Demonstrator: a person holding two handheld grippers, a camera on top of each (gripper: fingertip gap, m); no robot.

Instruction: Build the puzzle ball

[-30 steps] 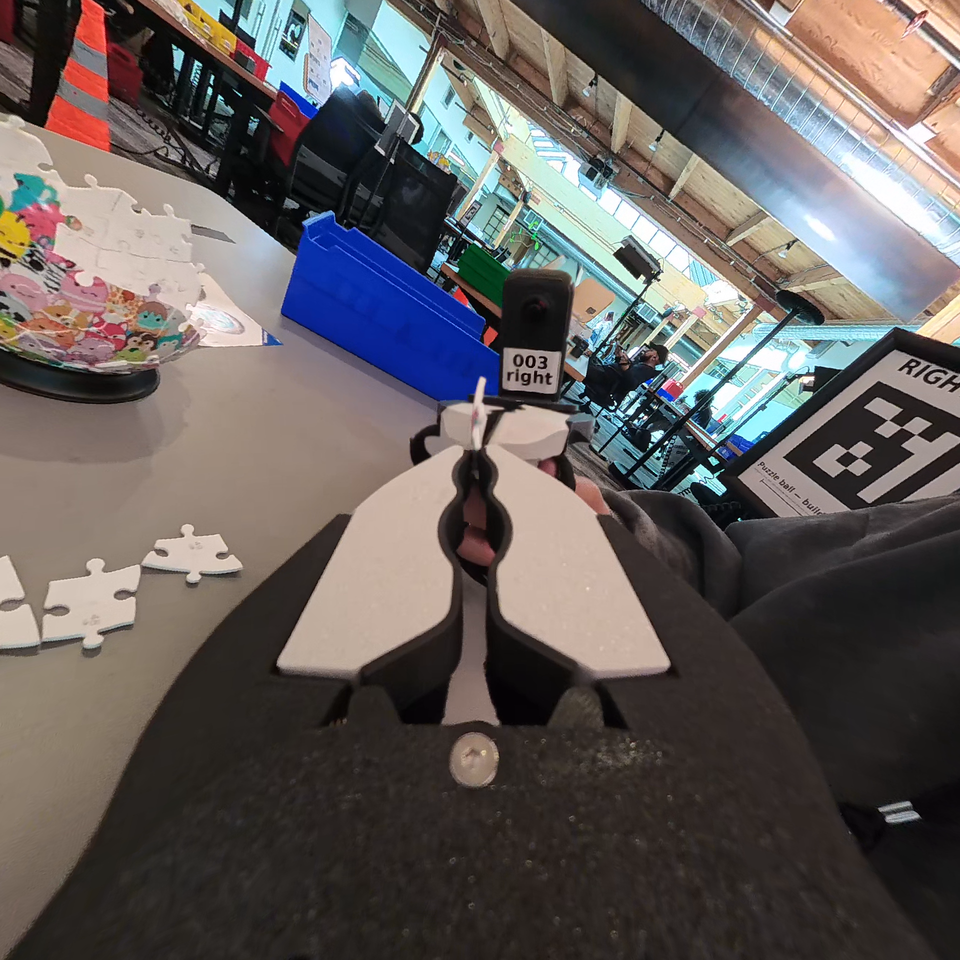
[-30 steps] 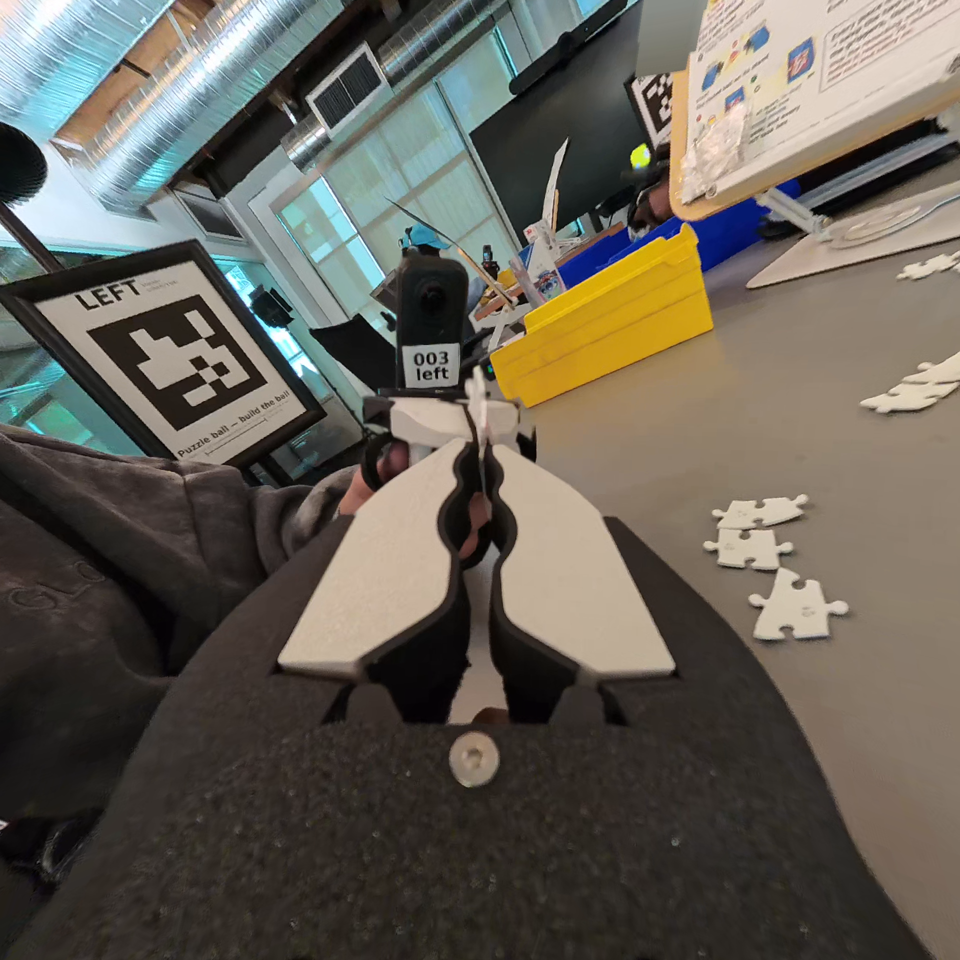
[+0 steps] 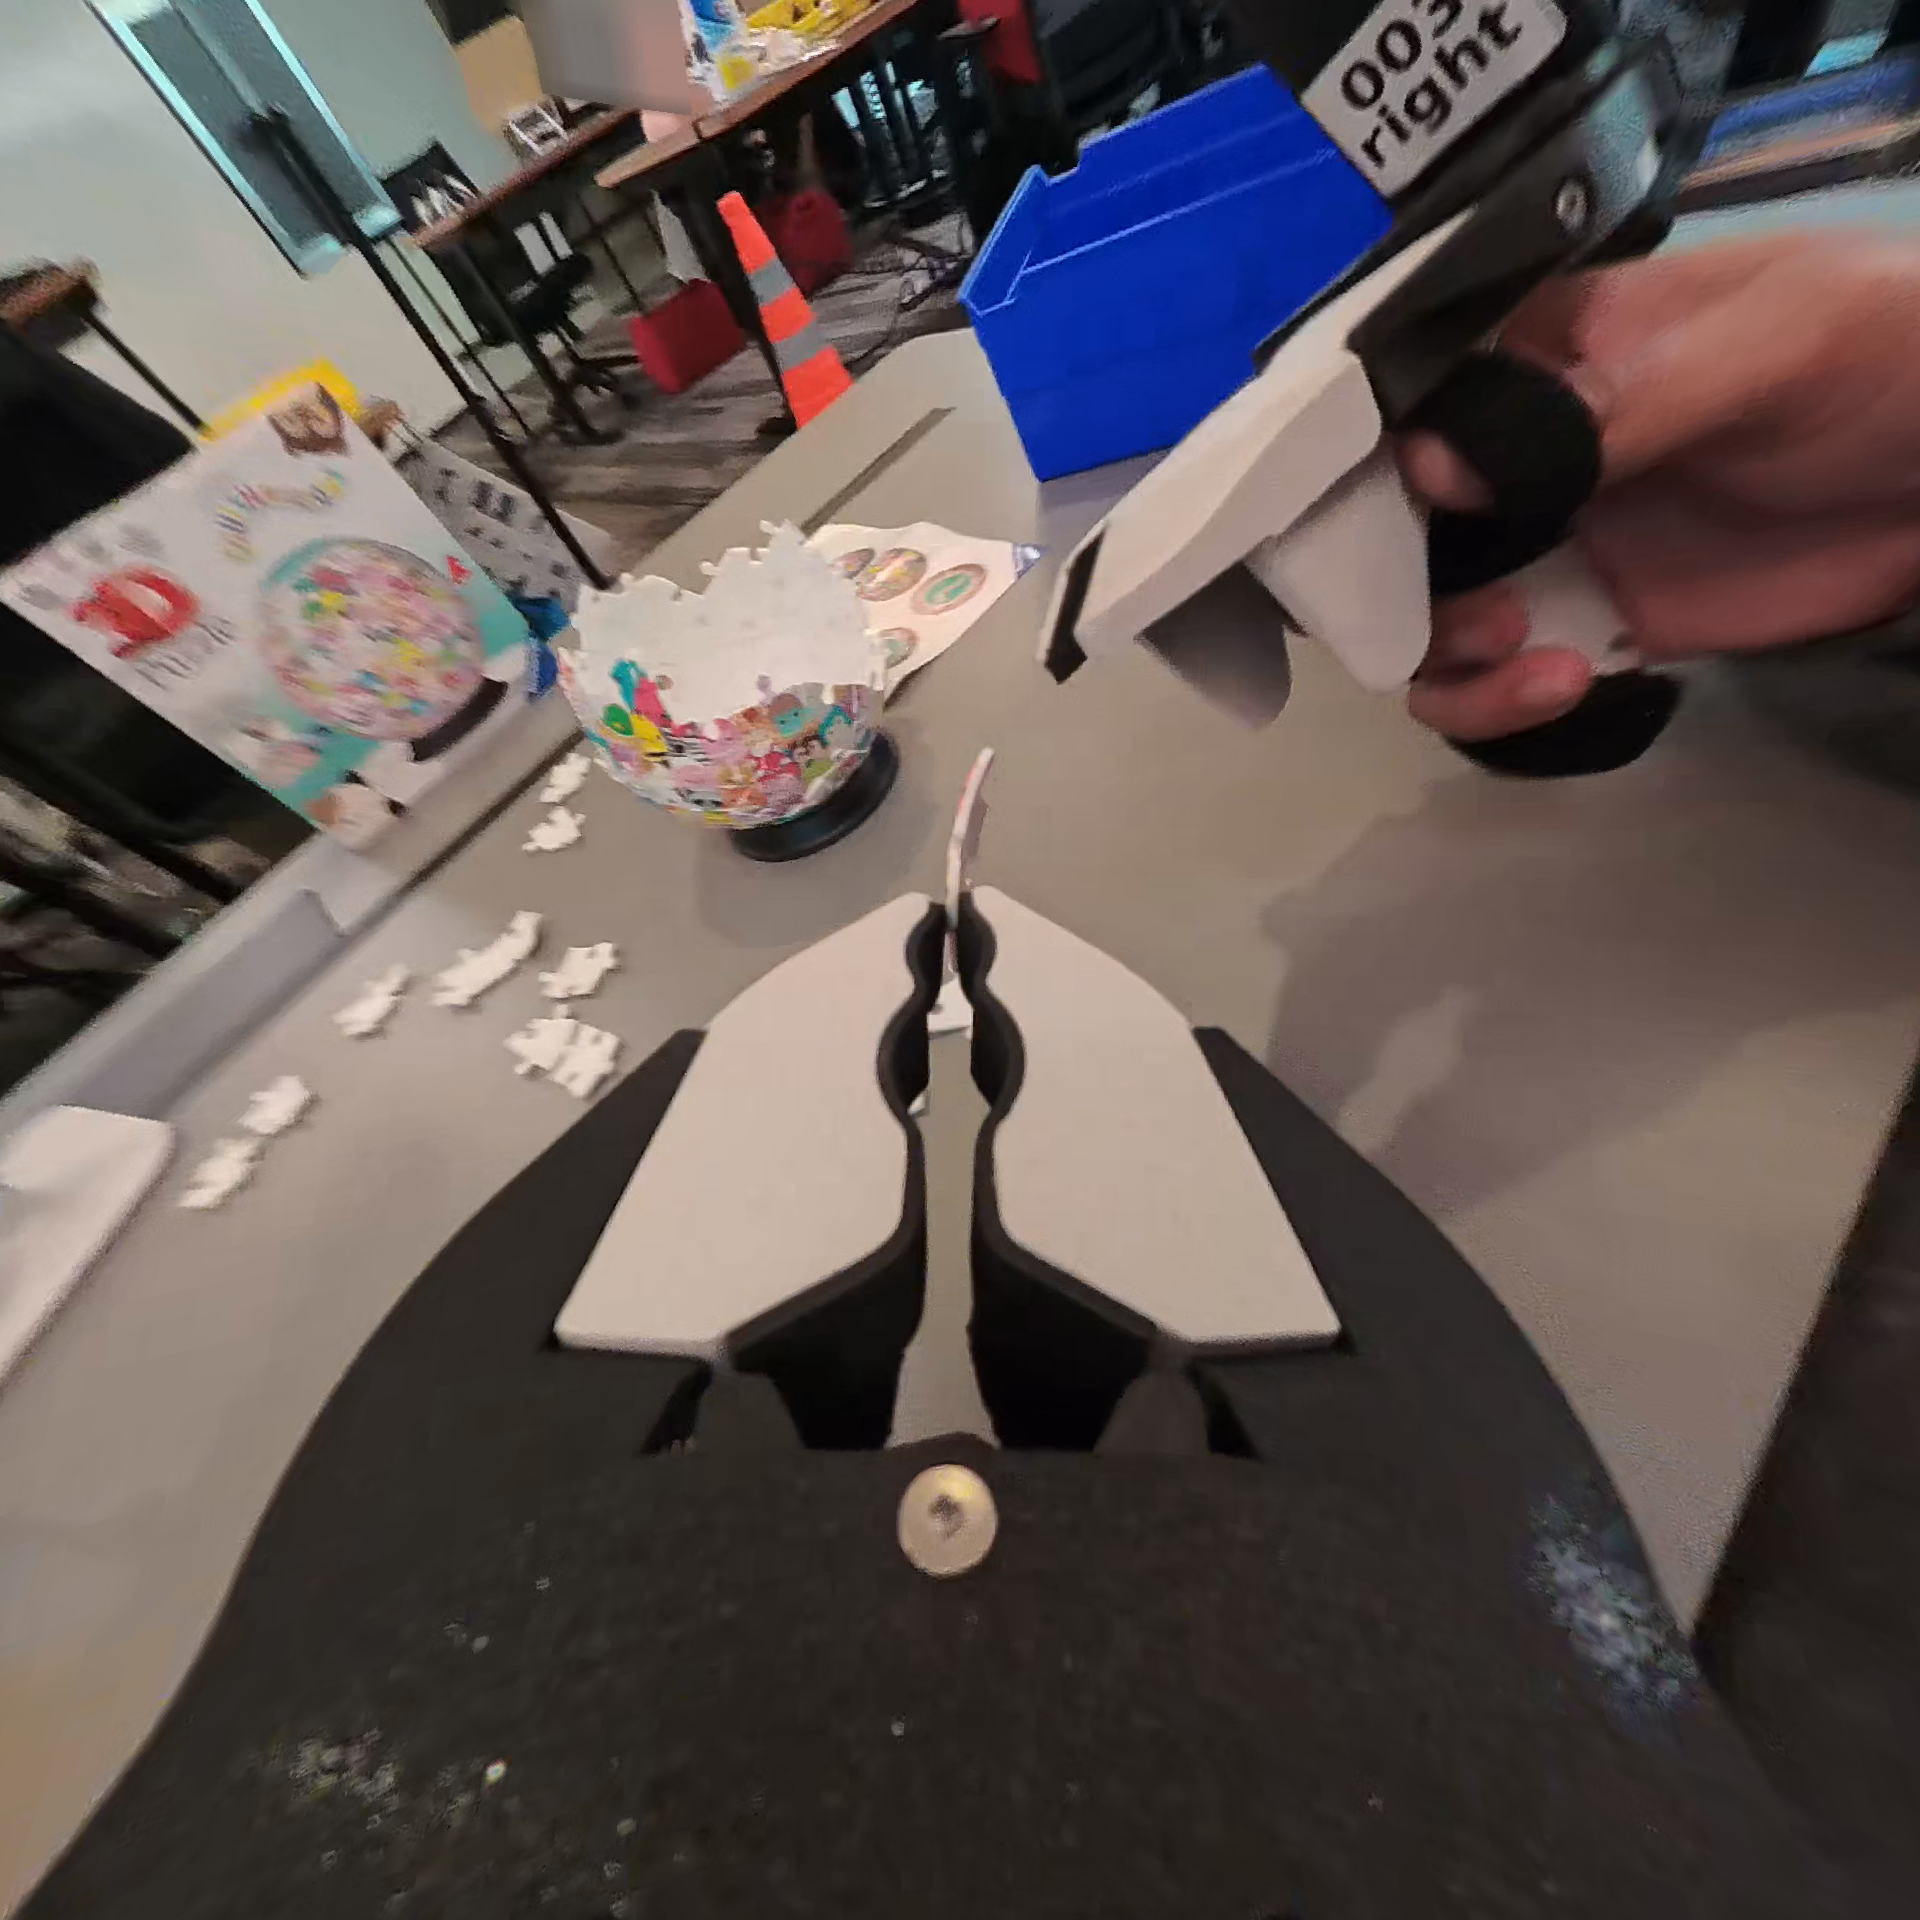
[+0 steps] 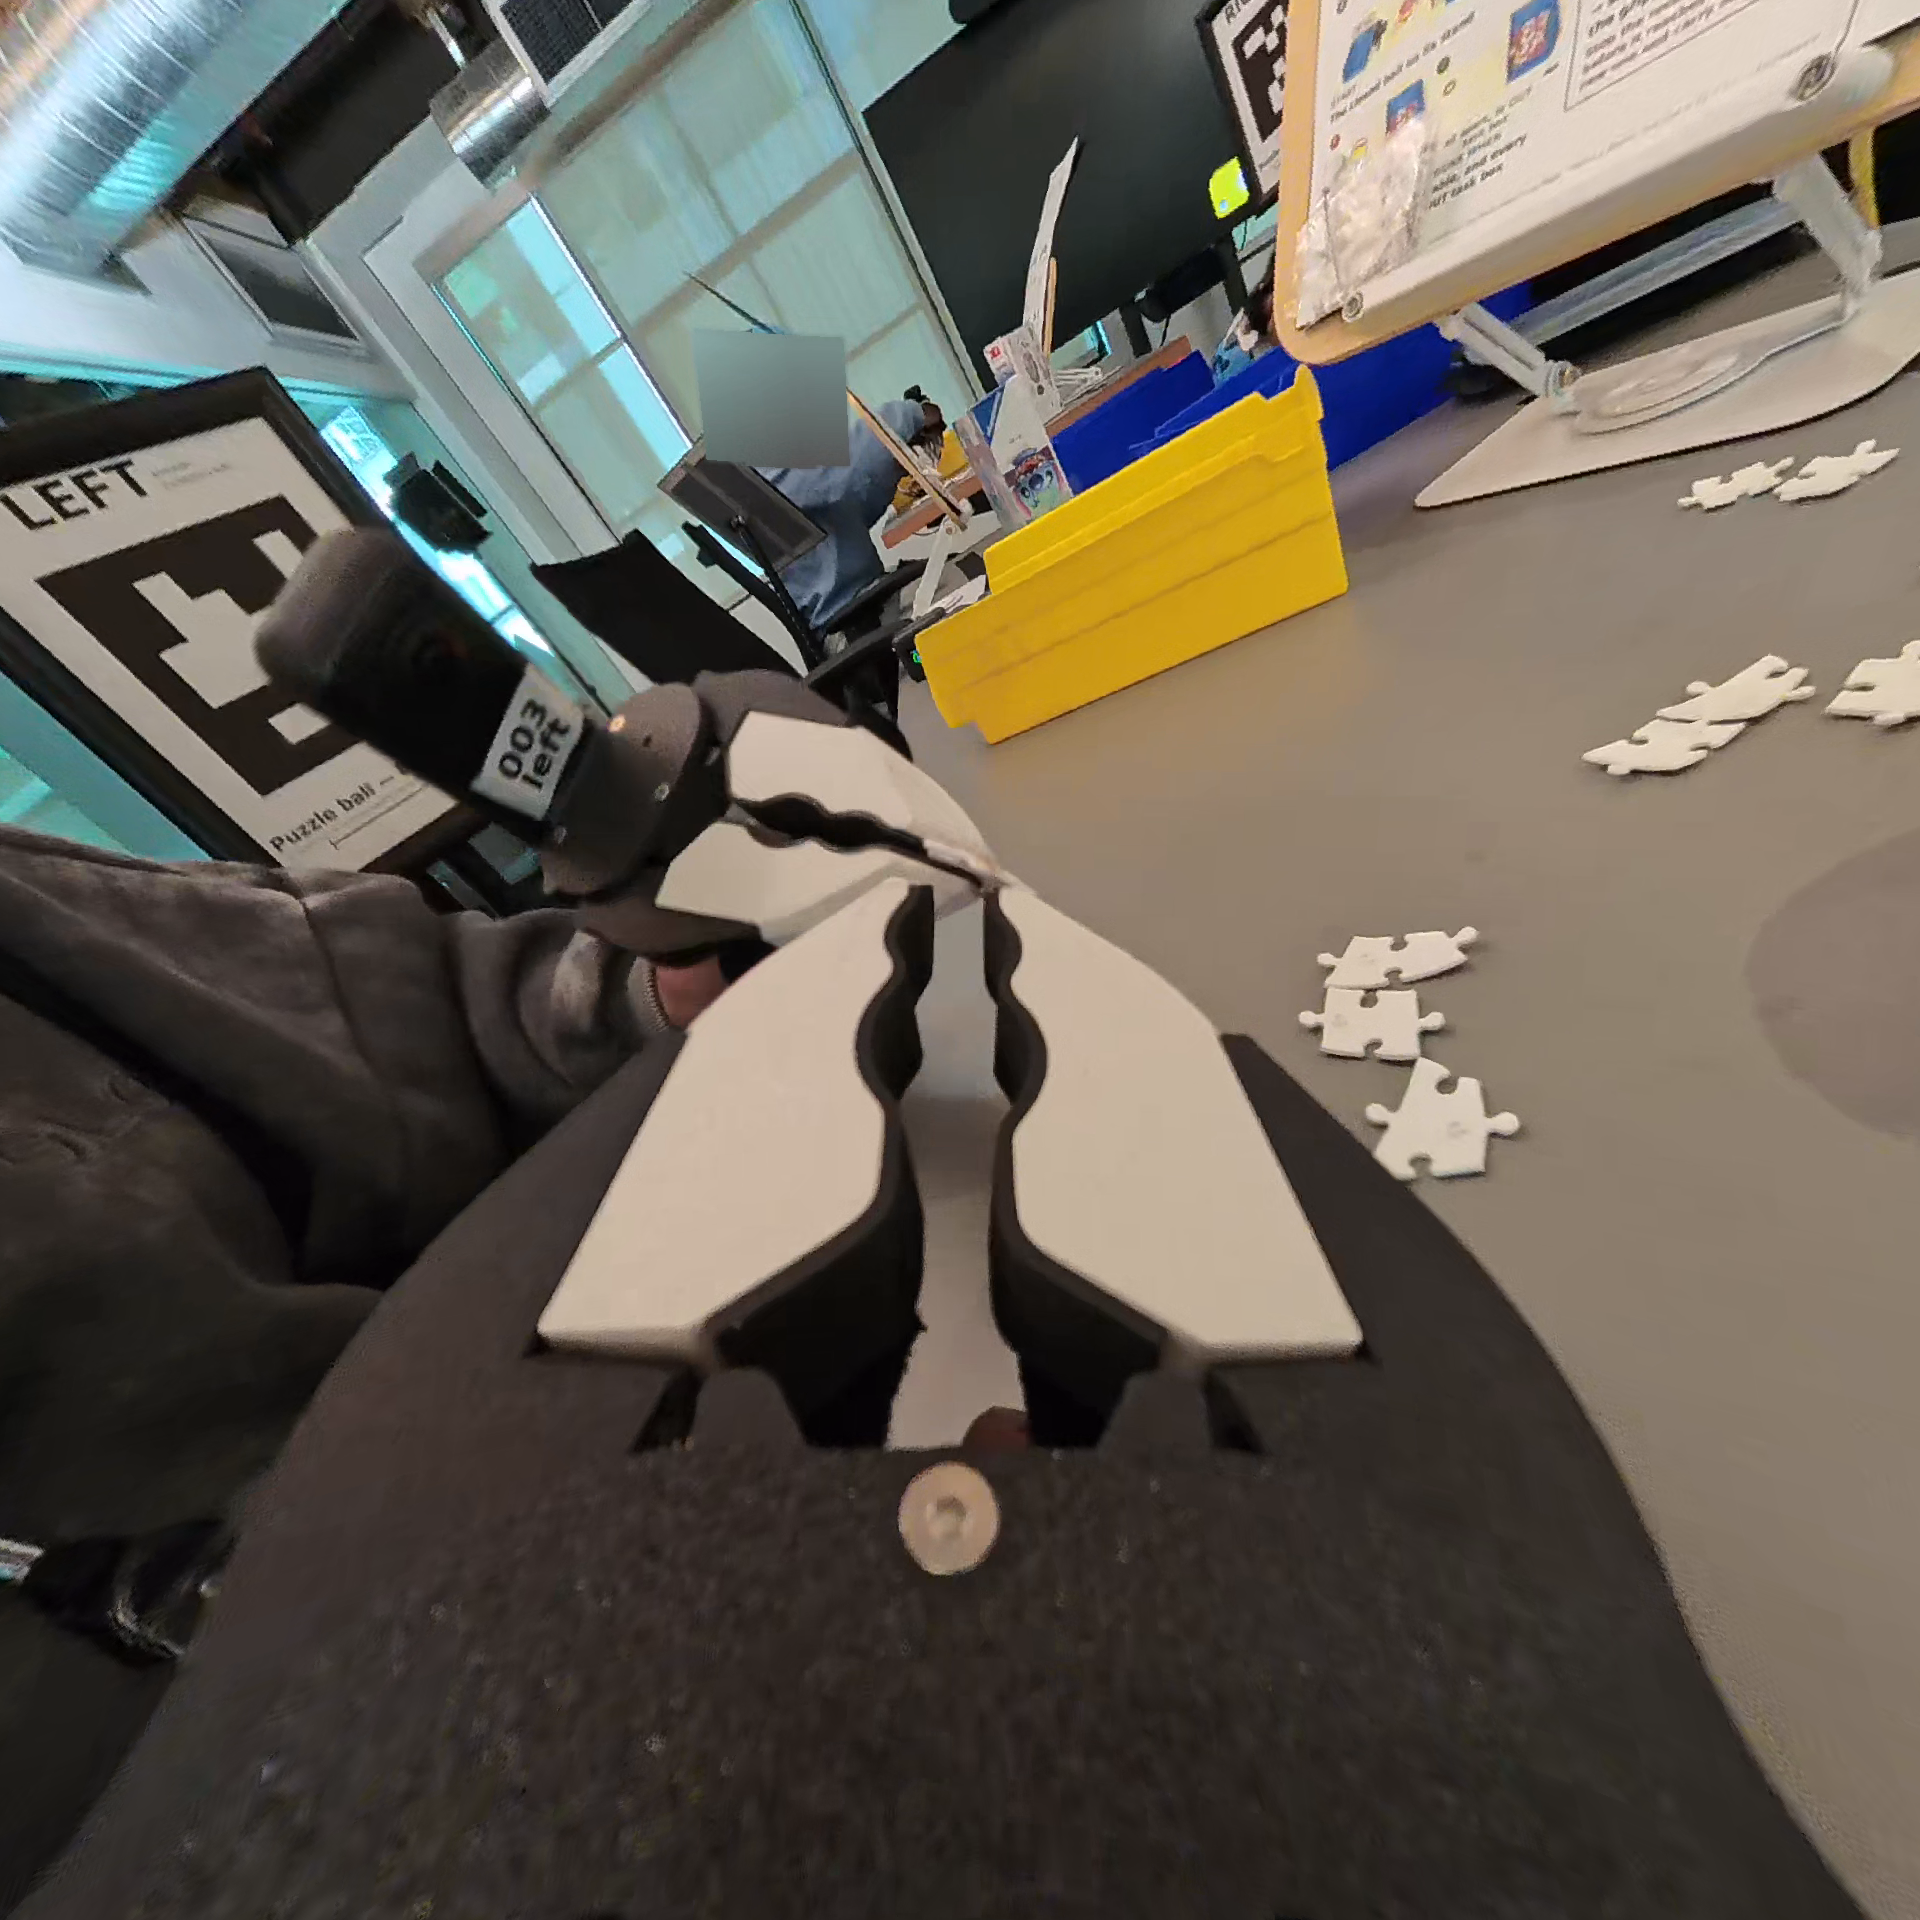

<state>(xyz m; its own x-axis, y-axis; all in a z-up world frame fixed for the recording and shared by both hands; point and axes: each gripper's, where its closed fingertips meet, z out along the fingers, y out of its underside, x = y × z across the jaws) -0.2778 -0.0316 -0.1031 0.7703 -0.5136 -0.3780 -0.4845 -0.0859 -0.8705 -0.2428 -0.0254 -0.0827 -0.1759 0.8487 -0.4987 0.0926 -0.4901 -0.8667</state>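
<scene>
Left gripper (image 3: 958,914) level, fingers clamped on puzzle piece (image 3: 968,821) — right gripper (image 4: 954,899) empty, fingers apart.

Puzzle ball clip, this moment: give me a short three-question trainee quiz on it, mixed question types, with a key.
1. True or false: the left gripper is shut on a puzzle piece held edge-up.
2. Multiple choice: the half-built puzzle ball sits on A) a yellow bin, B) a black stand, C) the puzzle box.
3. Fill in: in the right wrist view, the right gripper is slightly ____ and holds nothing.

Key: 1 true; 2 B; 3 open.
</scene>
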